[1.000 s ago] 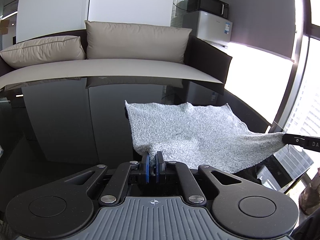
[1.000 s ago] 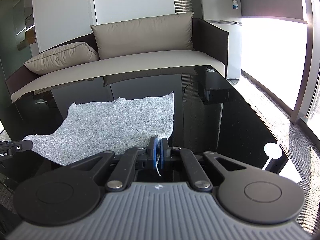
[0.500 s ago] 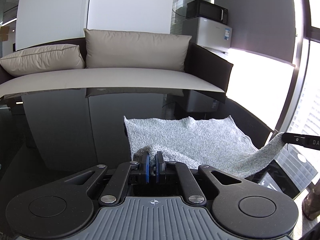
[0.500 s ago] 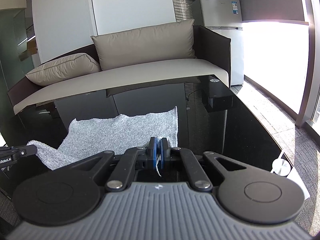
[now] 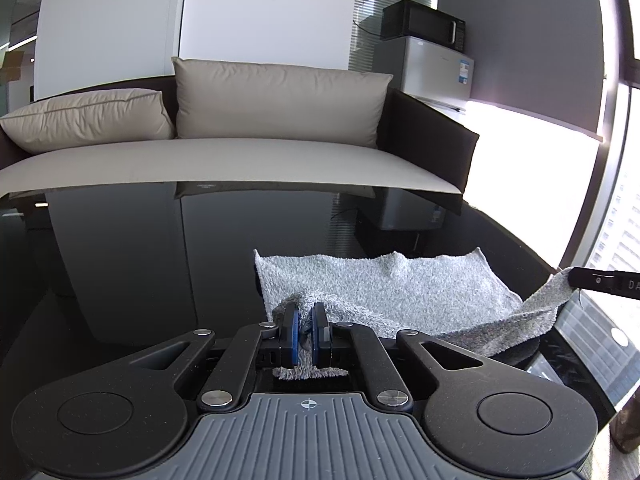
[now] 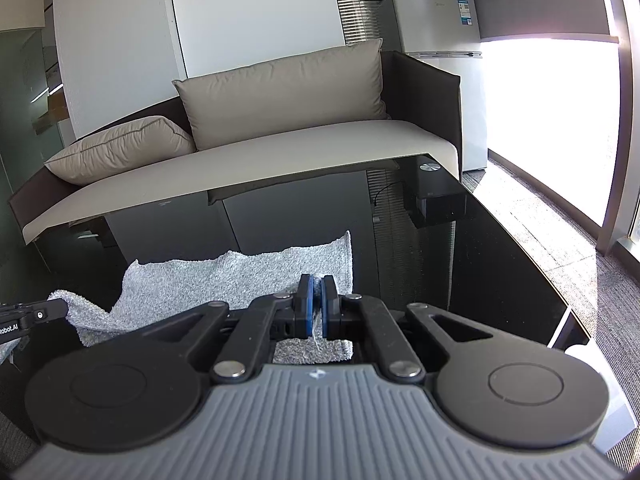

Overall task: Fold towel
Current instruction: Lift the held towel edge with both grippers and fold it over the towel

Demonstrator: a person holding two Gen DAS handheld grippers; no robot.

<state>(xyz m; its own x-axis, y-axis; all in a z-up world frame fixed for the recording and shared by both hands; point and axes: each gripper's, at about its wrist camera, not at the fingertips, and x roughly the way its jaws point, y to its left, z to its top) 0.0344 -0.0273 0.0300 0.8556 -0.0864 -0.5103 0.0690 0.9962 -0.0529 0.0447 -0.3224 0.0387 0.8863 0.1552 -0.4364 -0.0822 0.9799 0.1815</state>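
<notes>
Two pairs of blue-padded fingers are each clamped on a near corner of the grey terry towel: the left gripper on the near-left corner, the right gripper on the near-right. A thin bite could slip, or uneven travel could skew the fold. The towel's far part lies flat on the glossy black glass table; its near edge hangs lifted, sagging between the grippers.

Speckled grey towel, glossy black table, beige sofa cushions.
</notes>
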